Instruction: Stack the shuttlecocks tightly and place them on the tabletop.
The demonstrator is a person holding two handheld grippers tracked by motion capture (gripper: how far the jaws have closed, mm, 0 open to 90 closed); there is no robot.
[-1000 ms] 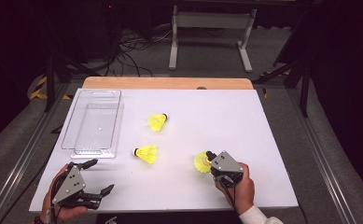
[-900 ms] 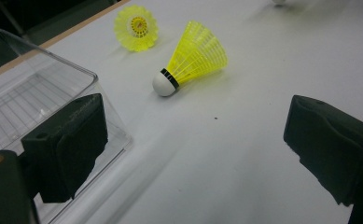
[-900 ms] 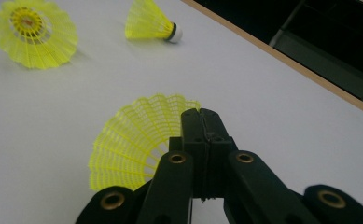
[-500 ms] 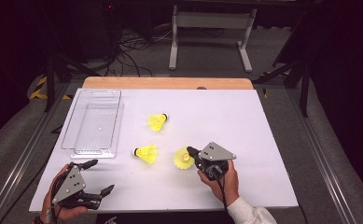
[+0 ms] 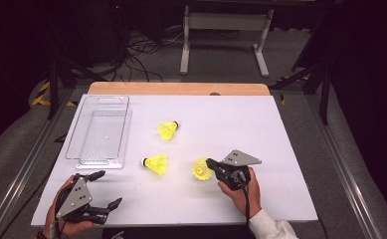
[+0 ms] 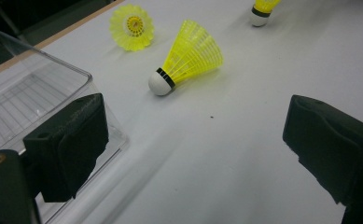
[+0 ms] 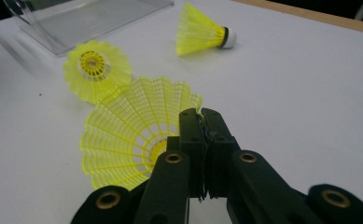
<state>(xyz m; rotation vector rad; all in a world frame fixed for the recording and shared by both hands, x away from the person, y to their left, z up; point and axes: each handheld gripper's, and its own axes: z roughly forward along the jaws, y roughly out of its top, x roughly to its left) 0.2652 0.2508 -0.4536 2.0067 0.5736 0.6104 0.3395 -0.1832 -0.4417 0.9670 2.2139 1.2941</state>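
Right gripper (image 5: 212, 164) pinched tight on the mesh skirt rim of one shuttlecock (image 5: 200, 169), its cone just left of the fingers. Bare white table (image 5: 280, 149) lay open to their right and ahead. Left gripper (image 5: 109, 188) gaped wide, empty, near the front edge; clear ribbed plastic tray (image 5: 101, 130) beyond it. Three yellow shuttlecocks: held one, middle one (image 5: 156, 164), far one (image 5: 167, 130).
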